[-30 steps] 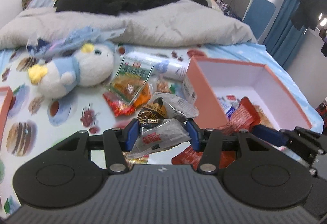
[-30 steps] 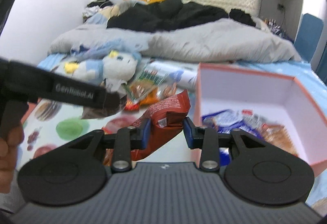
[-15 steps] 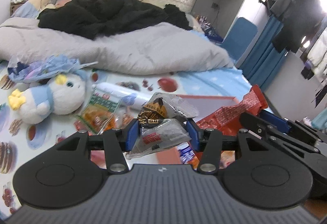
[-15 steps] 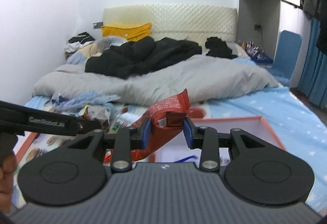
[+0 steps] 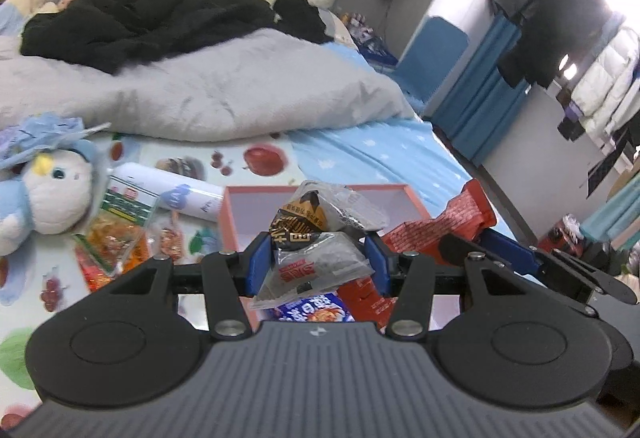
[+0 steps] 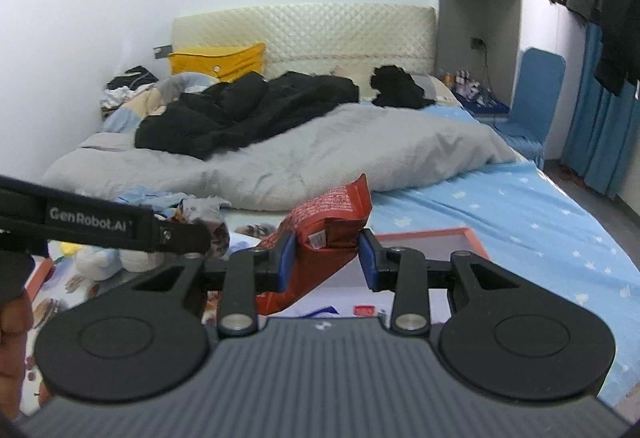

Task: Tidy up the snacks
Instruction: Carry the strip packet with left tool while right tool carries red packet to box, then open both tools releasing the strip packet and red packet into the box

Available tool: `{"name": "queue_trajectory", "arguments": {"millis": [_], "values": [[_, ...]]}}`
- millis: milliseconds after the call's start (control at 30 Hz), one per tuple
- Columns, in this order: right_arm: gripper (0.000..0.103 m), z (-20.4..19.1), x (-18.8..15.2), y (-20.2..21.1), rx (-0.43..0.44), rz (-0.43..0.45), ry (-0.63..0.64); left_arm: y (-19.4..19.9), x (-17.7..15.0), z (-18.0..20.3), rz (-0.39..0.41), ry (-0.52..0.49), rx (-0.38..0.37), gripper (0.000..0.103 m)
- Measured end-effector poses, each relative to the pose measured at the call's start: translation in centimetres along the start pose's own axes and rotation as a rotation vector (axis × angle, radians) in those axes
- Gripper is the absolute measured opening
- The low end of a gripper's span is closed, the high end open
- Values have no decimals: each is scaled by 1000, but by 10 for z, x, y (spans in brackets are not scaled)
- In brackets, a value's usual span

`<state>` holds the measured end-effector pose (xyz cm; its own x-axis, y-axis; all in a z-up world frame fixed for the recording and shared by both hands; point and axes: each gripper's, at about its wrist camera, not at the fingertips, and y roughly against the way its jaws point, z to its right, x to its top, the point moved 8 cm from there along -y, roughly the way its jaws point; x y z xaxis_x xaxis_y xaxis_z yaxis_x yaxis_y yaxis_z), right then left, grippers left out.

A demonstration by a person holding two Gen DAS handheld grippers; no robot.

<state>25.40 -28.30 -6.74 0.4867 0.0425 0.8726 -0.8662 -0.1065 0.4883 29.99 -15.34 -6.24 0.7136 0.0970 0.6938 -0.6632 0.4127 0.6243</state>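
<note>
Left wrist view: the left gripper [image 5: 318, 262] fills the lower half of the frame, its blue pads closed against a clear-and-black snack packet [image 5: 320, 234] that stands up between them at centre. Behind the packet, in the middle of the frame, sits the orange box [image 5: 230, 222] with its white inside, open at the top; a blue snack bag [image 5: 312, 312] and a red pack [image 5: 366, 298] lie in it, just below the held packet. To the right of centre the right gripper [image 5: 472, 244] comes in from the right edge, clamped on a red snack bag [image 5: 436, 224] over the box's right side. At left of the frame, on the fruit-print sheet [image 5: 264, 158], lie a green-and-orange snack bag [image 5: 120, 222], a white tube [image 5: 172, 190] and a plush penguin [image 5: 44, 198]. A grey duvet [image 5: 208, 94] and black clothing [image 5: 152, 18] cover the upper left.

Right wrist view: the right gripper [image 6: 326, 258] sits at lower centre, jaws narrowed onto the red snack bag [image 6: 324, 234], which rises above the pads toward the middle of the frame. The orange box [image 6: 436, 236] shows just behind and right of the pads, its contents mostly hidden by the gripper body. The left gripper [image 6: 188, 238] reaches in from the left edge as a black bar; the crumpled packet [image 6: 206, 216] at its tip is probably the one it holds, though blur makes that unsure. The plush penguin [image 6: 100, 258] lies beneath it.
</note>
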Motion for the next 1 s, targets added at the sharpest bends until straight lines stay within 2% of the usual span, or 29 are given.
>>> {"name": "queue_trajectory", "arguments": {"millis": [267, 567, 867, 933, 1000], "values": [[37, 47, -28, -30, -42, -97, -62, -62, -18, 30, -113, -44, -14, 56], [37, 78, -72, -66, -63, -214, -99, -128, -45, 39, -227, -88, 4, 56], [36, 87, -107, -81, -52, -284, -119, -154, -64, 31, -286, -77, 18, 57], [36, 89, -109, -83, -47, -295, -130, -155, -65, 28, -288, -74, 24, 58], [37, 90, -109, -84, -39, -300, -145, -153, -64, 27, -281, -64, 19, 69]]}}
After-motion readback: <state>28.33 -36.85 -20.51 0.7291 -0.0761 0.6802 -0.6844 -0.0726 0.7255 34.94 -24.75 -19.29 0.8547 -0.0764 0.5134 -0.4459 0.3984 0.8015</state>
